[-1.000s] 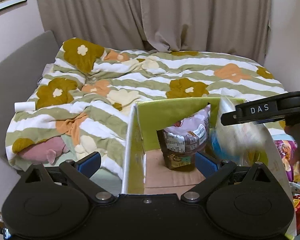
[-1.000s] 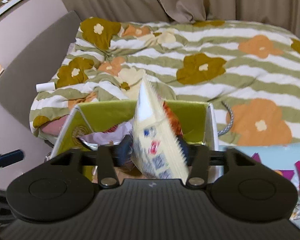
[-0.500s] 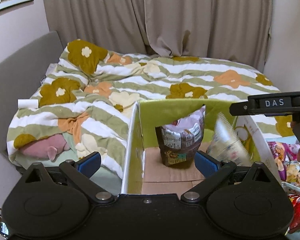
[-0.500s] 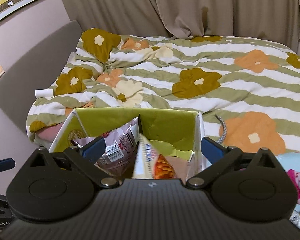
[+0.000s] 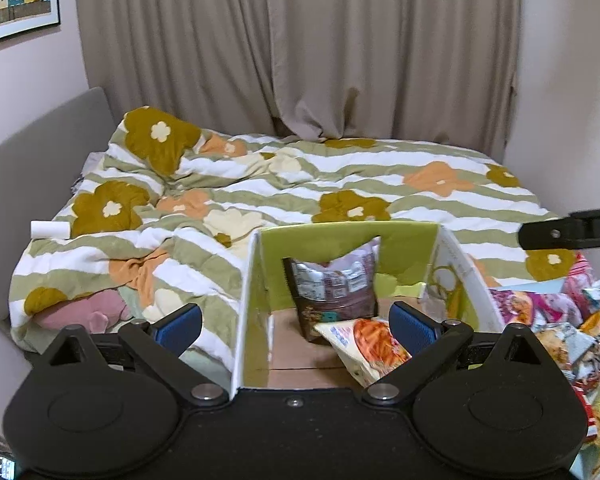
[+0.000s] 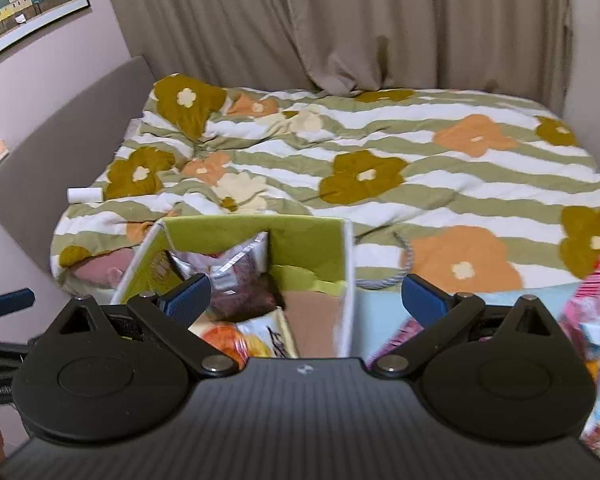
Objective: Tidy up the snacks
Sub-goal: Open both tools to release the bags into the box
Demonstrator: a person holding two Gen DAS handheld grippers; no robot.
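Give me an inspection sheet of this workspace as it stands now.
Surface: floral duvet covers the bed; the box stands at its near edge.
Job's things: green-lined box holds an upright purple bag and a cream-and-orange packet lying flat in front of it.
Clutter: pile of loose snack packets right of the box; white roll and pink plush on the left.
Grippers: left claw open, empty; right claw open, empty.
Cables: grey braided cord on the duvet beside the box.
Surroundings: beige curtain, framed picture, grey headboard.
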